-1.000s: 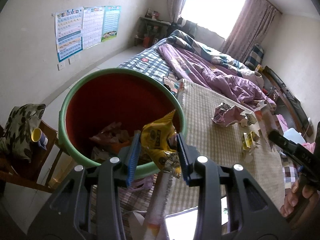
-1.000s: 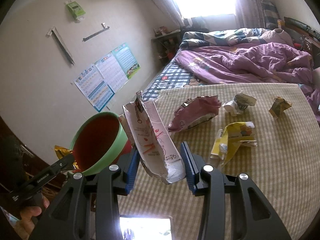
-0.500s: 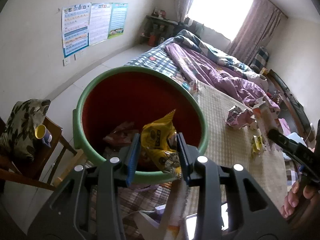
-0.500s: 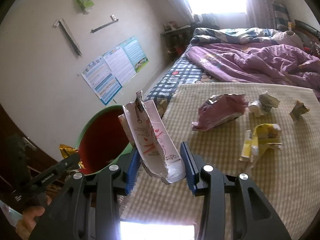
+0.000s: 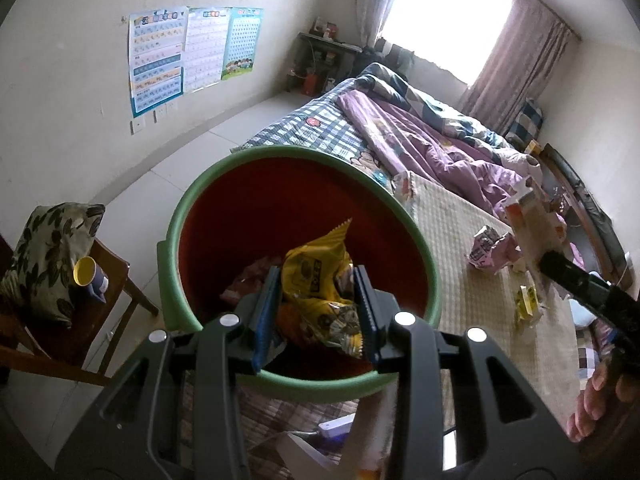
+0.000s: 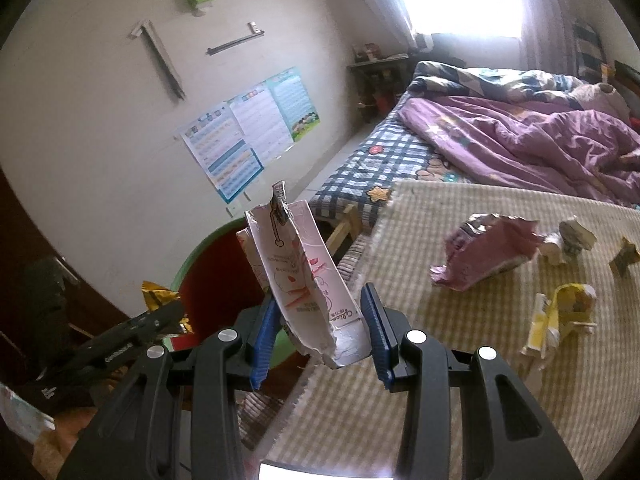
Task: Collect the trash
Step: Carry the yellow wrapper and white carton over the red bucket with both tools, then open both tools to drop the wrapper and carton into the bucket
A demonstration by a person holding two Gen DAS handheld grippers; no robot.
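In the left wrist view my left gripper [image 5: 316, 312] is shut on a crumpled yellow snack wrapper [image 5: 316, 280], held over the mouth of a green-rimmed bin [image 5: 224, 184] with a red inside; other wrappers lie at its bottom. My right gripper [image 6: 320, 332] is shut on a torn pink-and-white carton [image 6: 300, 276], standing upright between the blue pads [image 6: 264, 332] above the woven mat's corner. The bin [image 6: 192, 256] shows left of it, with the left gripper [image 6: 160, 316] and its yellow wrapper at the rim. A pink bag [image 6: 480, 252] and a yellow wrapper [image 6: 560, 316] lie on the mat.
The woven mat [image 6: 440, 360] covers the near end of a bed with a purple quilt [image 6: 520, 140]. Small crumpled scraps [image 6: 568, 240] lie at the mat's right. A wooden chair [image 5: 96, 308] with a cushion and a yellow cup [image 5: 88, 276] stands left of the bin.
My left gripper carried the yellow wrapper further over the bin, which now fills more of its view. My right gripper moved left toward the bin with the carton; the mat's trash slid right.
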